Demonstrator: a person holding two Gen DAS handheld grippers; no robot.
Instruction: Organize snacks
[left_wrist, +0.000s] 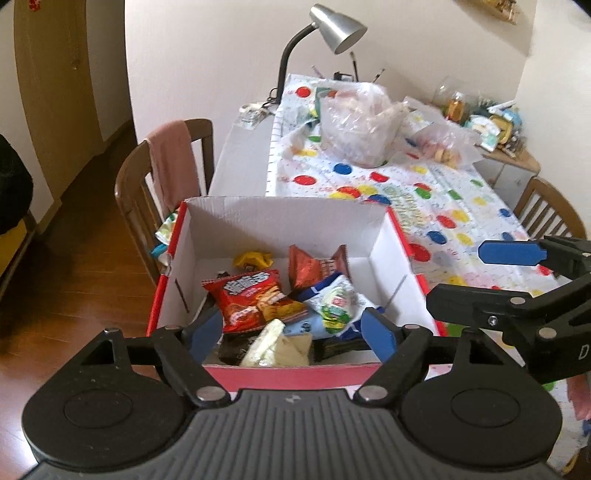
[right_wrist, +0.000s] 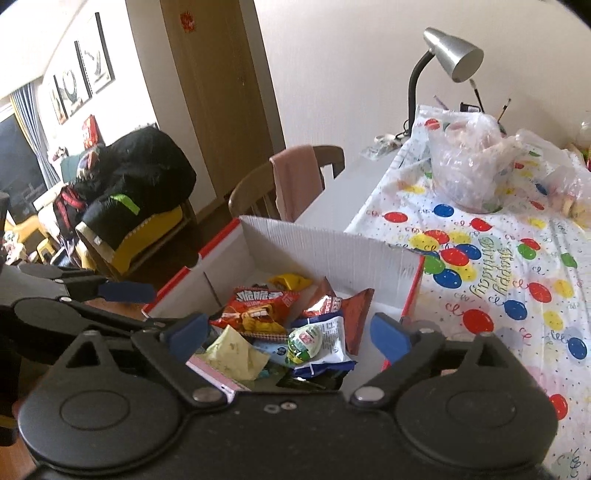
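A red cardboard box (left_wrist: 173, 266) with white inner walls (right_wrist: 325, 247) sits at the table's near corner. It holds several snack packets: a red chip bag (left_wrist: 255, 299) (right_wrist: 258, 310), a brown-red packet (left_wrist: 314, 266) (right_wrist: 354, 314), a white-green-blue packet (left_wrist: 336, 302) (right_wrist: 317, 339), a yellow candy (left_wrist: 253, 259) (right_wrist: 291, 281) and a pale yellow packet (left_wrist: 277, 345) (right_wrist: 236, 354). My left gripper (left_wrist: 295, 332) is open and empty over the box's near edge. My right gripper (right_wrist: 291, 332) is open and empty above the box; it shows at the right of the left wrist view (left_wrist: 517, 273).
The table has a balloon-print birthday cloth (left_wrist: 424, 199) (right_wrist: 498, 266). Clear plastic bags (left_wrist: 362, 122) (right_wrist: 472, 162) and a silver desk lamp (left_wrist: 332, 29) (right_wrist: 450, 55) stand at the far end. A wooden chair with a pink cloth (left_wrist: 170, 166) (right_wrist: 295, 181) stands left of the box.
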